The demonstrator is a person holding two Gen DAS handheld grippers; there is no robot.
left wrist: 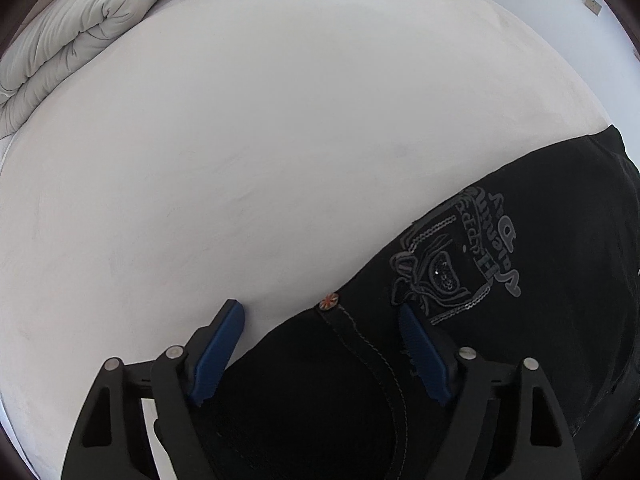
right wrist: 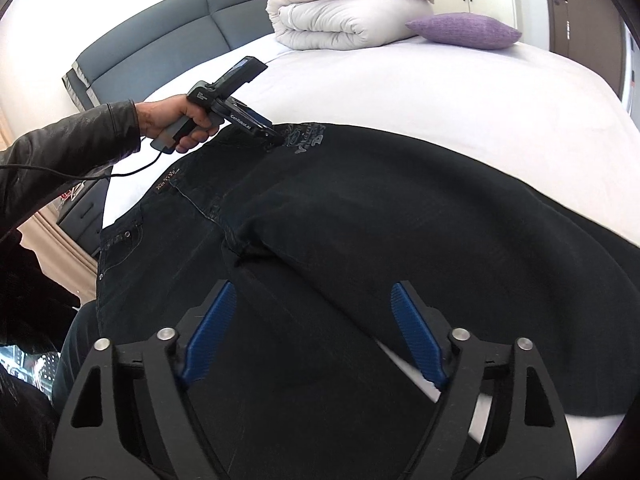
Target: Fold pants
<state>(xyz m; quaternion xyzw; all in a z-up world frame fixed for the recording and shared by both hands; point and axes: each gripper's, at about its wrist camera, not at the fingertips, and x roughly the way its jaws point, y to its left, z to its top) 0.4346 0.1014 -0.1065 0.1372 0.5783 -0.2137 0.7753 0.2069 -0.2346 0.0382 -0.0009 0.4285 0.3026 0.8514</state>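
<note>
Black denim pants lie spread across the near part of the white bed, waistband to the left, one leg already lapped over the other. The left tool hovers wide open at the waist edge beside the embroidered emblem, gripping nothing; the right tool hangs equally wide open over the legs, also empty. My guess is the main risk is pinching only the top layer of the stacked denim, so the fold drags crooked; heavy cloth could also slip from the blue pads when lifted.
</note>
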